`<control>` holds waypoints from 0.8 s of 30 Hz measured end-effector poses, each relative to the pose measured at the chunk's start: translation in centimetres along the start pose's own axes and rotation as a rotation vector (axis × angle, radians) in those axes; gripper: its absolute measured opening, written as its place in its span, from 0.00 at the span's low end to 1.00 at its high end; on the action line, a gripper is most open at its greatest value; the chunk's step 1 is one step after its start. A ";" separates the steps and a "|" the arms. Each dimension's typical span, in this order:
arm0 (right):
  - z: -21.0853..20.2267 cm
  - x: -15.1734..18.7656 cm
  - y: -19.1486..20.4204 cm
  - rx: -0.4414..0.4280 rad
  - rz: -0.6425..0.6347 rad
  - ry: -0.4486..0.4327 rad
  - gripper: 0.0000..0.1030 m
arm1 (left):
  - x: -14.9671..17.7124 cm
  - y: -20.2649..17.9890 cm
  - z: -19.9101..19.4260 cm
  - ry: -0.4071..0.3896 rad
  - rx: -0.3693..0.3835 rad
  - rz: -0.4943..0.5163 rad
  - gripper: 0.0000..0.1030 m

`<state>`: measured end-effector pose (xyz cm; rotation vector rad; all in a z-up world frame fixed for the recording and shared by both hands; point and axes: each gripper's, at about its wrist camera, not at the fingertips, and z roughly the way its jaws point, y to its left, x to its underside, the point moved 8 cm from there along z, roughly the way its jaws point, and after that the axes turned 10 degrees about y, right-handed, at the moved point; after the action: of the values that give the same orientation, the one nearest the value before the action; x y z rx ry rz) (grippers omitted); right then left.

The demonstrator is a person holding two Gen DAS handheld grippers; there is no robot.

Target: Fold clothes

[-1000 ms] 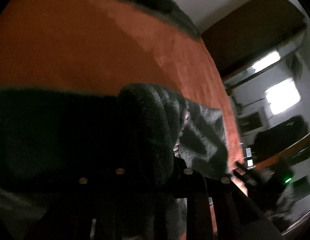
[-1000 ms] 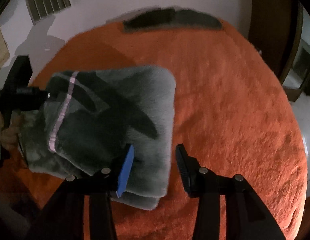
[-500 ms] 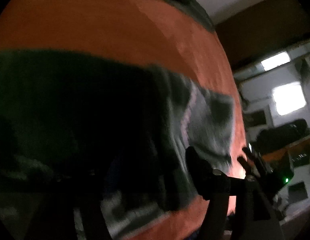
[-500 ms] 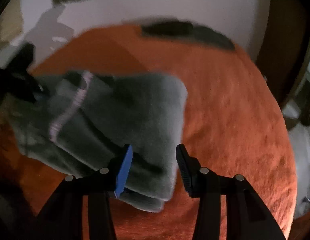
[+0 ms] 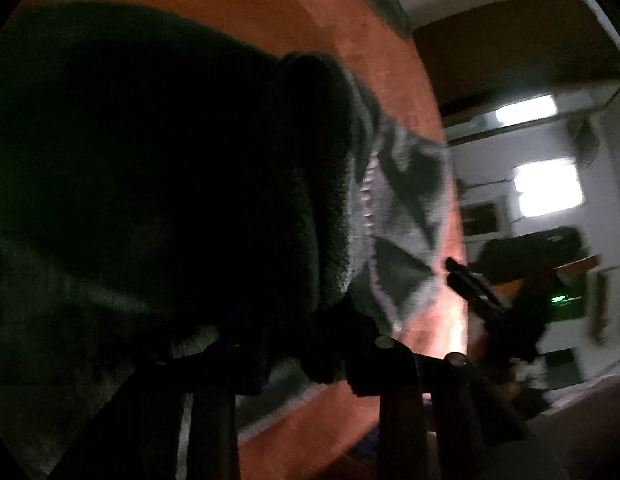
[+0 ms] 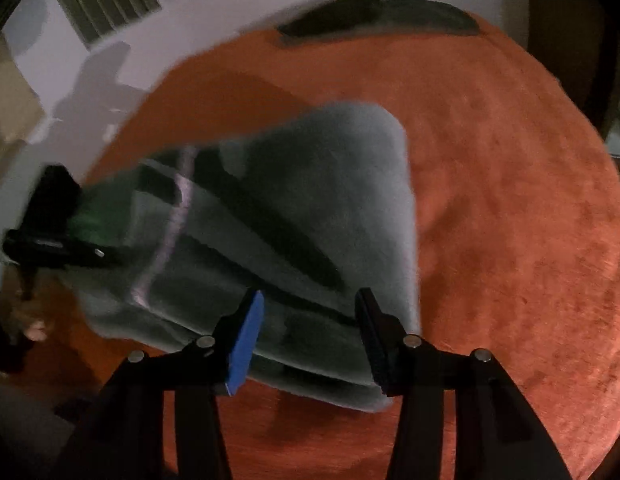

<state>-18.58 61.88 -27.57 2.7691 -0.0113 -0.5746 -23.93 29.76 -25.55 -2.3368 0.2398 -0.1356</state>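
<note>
The folded fleece (image 6: 293,216) lay thick and soft on the orange bed (image 6: 510,208). The right gripper (image 6: 310,332) clamped its near edge; the left gripper (image 5: 293,360) was closing on its far-left end. Bulky, floppy: best gripped at folded edges.

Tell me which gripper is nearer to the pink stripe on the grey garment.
Left. The left gripper, jaws closing with the grey garment between them, is beside the pink stripe; the right gripper straddles the opposite end.
</note>
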 end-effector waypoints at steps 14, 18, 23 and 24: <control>0.2 2.5 2.7 0.099 -0.252 0.021 0.58 | -4.1 -4.8 -5.2 -0.144 -0.301 0.316 0.66; 4.1 4.0 1.0 0.218 -0.245 0.141 0.60 | -7.7 -4.2 -3.2 -0.144 -0.348 0.304 0.65; 0.4 3.8 0.7 0.114 -0.155 0.023 0.60 | -9.2 -3.4 0.0 -0.135 -0.346 0.219 0.26; -0.1 4.0 0.8 0.106 -0.159 0.016 0.60 | -9.3 -3.6 -0.2 -0.154 -0.348 0.222 0.19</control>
<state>-14.79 60.84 -28.83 2.8959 0.1890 -0.6078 -32.62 34.08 -23.07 -2.6271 0.4749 0.2109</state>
